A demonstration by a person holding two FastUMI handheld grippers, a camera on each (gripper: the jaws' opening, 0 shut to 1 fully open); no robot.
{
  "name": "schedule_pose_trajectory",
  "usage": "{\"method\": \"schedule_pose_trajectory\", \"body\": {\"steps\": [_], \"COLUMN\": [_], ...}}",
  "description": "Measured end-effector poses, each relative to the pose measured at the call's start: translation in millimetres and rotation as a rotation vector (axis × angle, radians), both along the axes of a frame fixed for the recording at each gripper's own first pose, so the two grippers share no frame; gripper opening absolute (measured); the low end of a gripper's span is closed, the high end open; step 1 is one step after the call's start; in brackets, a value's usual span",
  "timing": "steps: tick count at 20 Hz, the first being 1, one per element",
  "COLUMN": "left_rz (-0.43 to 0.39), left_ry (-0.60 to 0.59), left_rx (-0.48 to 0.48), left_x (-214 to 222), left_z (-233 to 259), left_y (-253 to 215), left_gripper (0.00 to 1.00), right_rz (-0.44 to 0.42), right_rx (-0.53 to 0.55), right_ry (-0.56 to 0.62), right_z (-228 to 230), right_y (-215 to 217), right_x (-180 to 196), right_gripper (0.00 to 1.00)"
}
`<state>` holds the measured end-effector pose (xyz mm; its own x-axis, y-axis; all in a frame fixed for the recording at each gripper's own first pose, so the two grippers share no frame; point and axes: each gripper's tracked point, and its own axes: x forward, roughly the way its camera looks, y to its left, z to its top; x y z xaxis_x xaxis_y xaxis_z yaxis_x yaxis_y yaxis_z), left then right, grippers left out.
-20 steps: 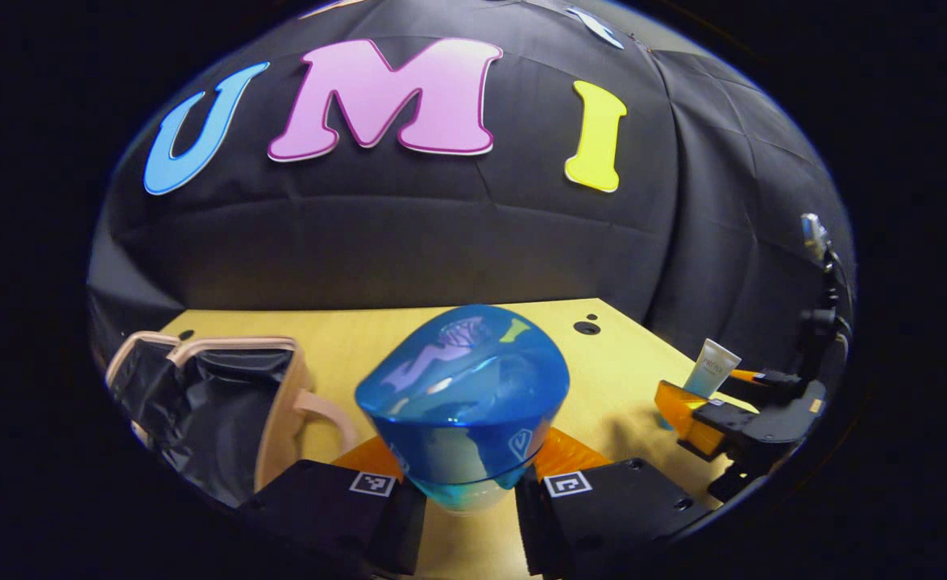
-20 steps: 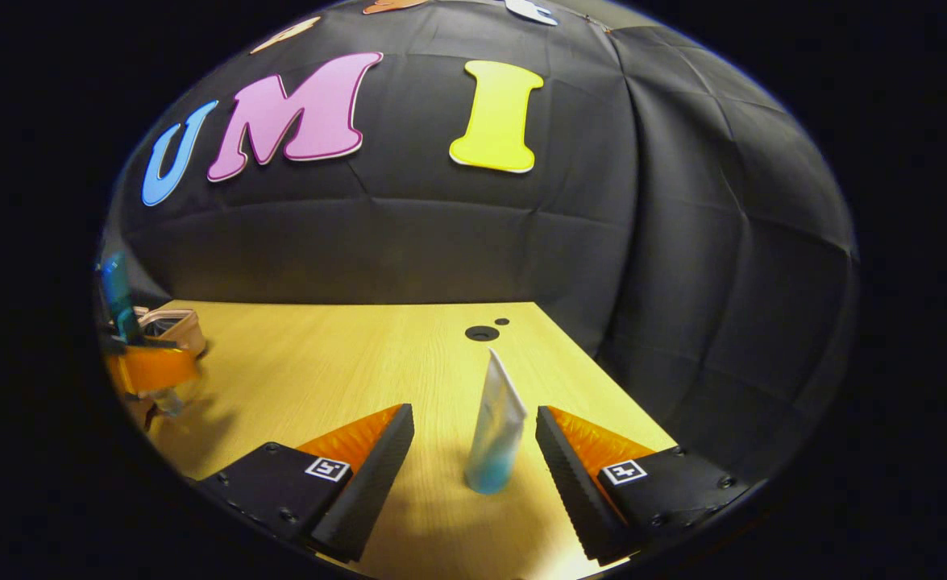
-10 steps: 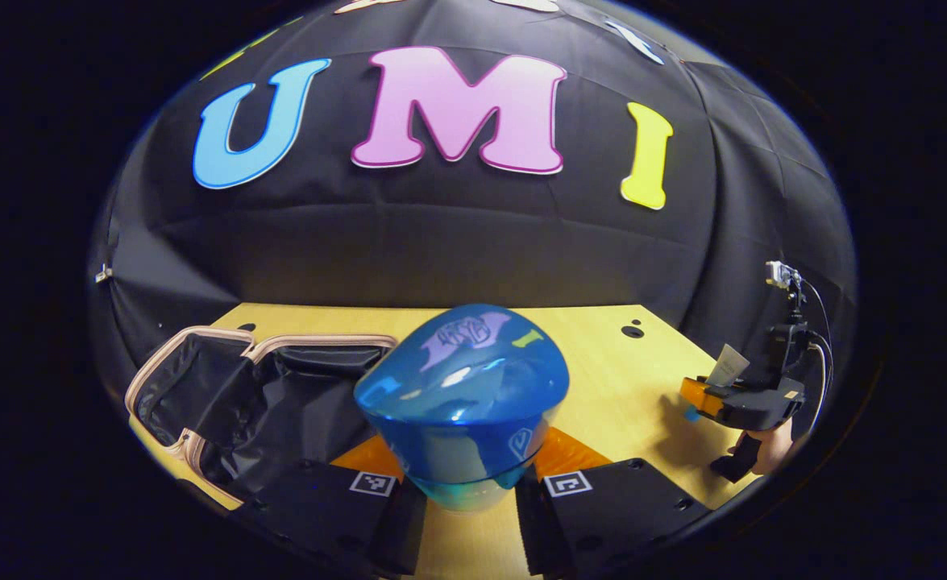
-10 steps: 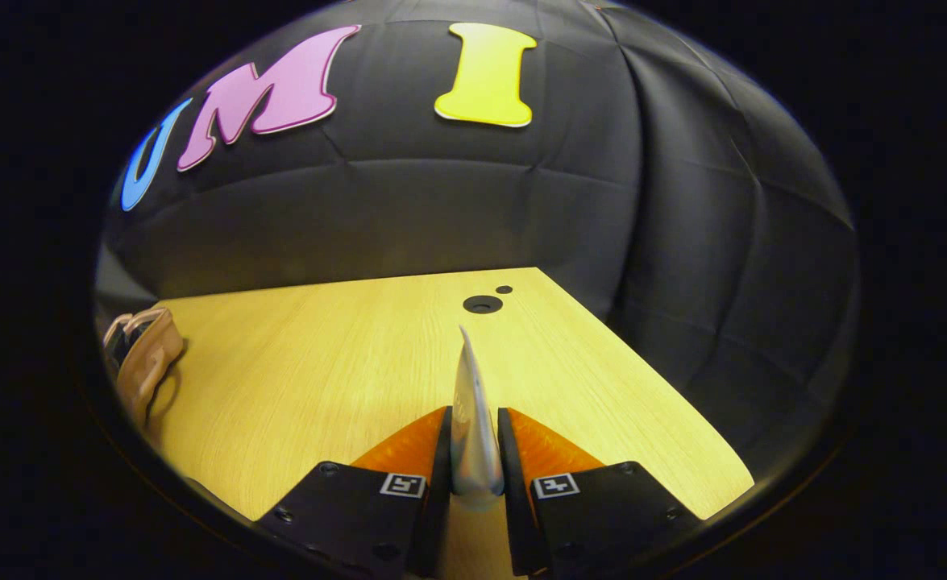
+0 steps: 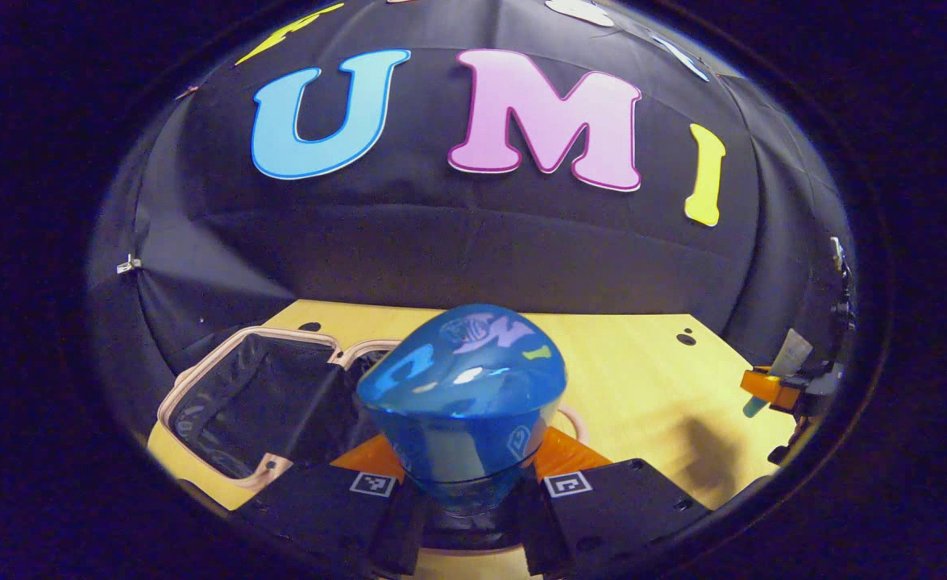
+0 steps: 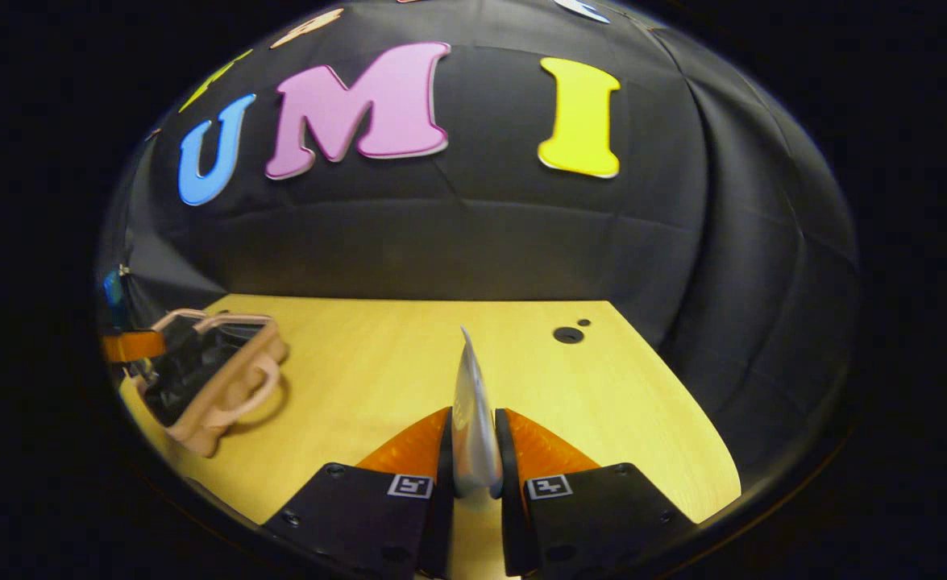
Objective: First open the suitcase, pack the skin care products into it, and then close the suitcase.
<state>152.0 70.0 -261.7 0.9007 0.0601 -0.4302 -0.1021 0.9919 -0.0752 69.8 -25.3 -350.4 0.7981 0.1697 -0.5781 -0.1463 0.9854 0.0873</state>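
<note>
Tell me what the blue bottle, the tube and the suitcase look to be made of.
Blue bottle: likely glossy translucent plastic or glass; it mirrors the wall and light passes through its lower part.
Tube: probably soft plastic, satin white; flat crimped top edge.
Suitcase: seemingly smooth beige faux leather or plastic on the rim and handle, with a crinkled, slightly shiny black fabric lining.

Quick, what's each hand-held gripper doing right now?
Left hand-held gripper: closed on the blue bottle.
Right hand-held gripper: closed on the white tube.
</note>
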Motion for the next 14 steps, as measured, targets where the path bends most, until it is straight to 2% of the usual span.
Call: {"method": "schedule_pose_trajectory", "body": {"steps": [2, 3, 4, 7, 8, 11, 14], "left_rz": [0.008, -0.005, -0.021, -0.048, -0.056, -0.071, -0.099], "left_ry": [0.087, 0.14, 0.205, 0.388, 0.426, 0.579, 0.741], "left_rx": [-0.027, -0.046, -0.065, -0.092, -0.104, -0.102, -0.046], "left_x": [-3.1, -2.6, -5.1, -8.1, -6.5, -4.7, -1.2], "left_z": [-16.2, -27.6, -40.8, -76.3, -80.6, -95.6, -118.4], "left_y": [25.9, 34.5, 38.0, 56.7, 57.3, 61.8, 66.6], "left_gripper": [0.52, 0.55, 0.52, 0.52, 0.55, 0.52, 0.53], "right_rz": [0.052, 0.076, 0.093, 0.149, 0.169, 0.207, 0.261], "right_rx": [0.031, 0.051, 0.073, 0.147, 0.162, 0.233, 0.3], "right_ry": [-0.021, -0.021, -0.017, -0.021, -0.017, 0.034, 0.029], "right_z": [28.1, 37.5, 46.4, 73.0, 78.4, 86.7, 107.3], "right_y": [32.1, 48.1, 60.4, 94.0, 100.7, 109.9, 114.0], "right_x": [-6.5, -10.5, -13.6, -20.9, -24.0, -36.6, -43.8], "right_gripper": [0.27, 0.27, 0.27, 0.27, 0.27, 0.27, 0.27]}}
